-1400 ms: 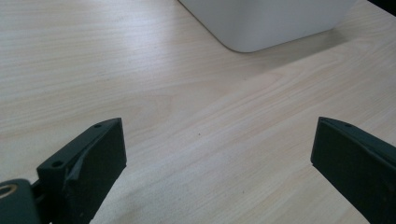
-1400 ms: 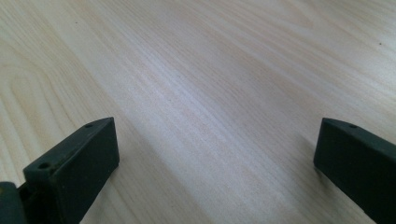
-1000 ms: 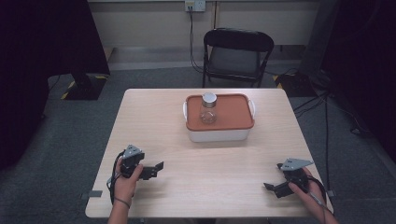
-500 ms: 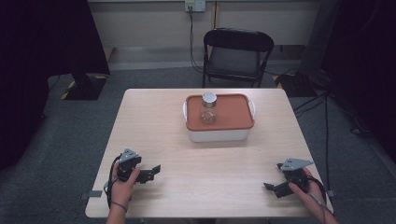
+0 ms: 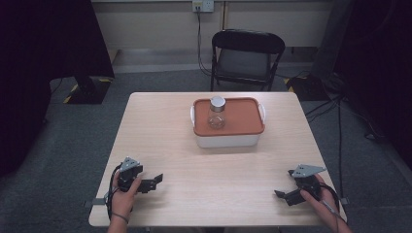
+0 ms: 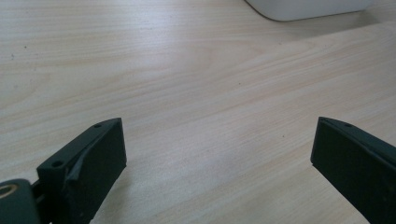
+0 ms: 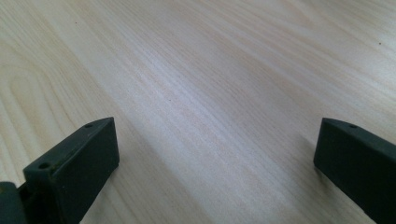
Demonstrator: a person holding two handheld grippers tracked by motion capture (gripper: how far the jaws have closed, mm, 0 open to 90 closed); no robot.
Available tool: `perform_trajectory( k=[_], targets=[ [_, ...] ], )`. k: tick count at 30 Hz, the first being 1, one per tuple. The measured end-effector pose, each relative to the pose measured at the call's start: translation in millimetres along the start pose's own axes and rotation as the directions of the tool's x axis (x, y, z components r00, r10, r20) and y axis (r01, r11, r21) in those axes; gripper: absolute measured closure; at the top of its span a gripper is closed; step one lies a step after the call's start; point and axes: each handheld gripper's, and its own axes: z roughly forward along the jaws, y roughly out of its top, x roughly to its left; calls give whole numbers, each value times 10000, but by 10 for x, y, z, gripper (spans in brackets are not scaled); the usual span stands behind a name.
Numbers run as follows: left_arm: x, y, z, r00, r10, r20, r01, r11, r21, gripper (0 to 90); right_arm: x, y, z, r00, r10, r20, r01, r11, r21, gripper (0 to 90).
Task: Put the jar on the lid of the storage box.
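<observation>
Wooden table (image 5: 204,160) | left gripper (image 5: 154,180), right gripper (image 5: 282,195) resting, jaws apart, empty | step: idle start, likely | next: reach jar (image 5: 216,112) on orange-lidded box (image 5: 243,119)

Your table (image 5: 170,145) is pale wood with a fine grain and stands on grey carpet (image 5: 63,145). One white box (image 5: 226,141) with an orange lid (image 5: 240,116) sits directly on it, at the far middle. The near half of the top is bare wood, and your grippers rest at its two near corners.
</observation>
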Motion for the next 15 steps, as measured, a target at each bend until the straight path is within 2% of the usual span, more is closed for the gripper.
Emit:
perform_trajectory(
  k=[15],
  targets=[
    [89, -102, -77, 9994, -112, -327, 115, 9999, 80, 30, 2, -1, 0, 10000, 15, 13, -15, 10000, -3, 0]
  ],
)
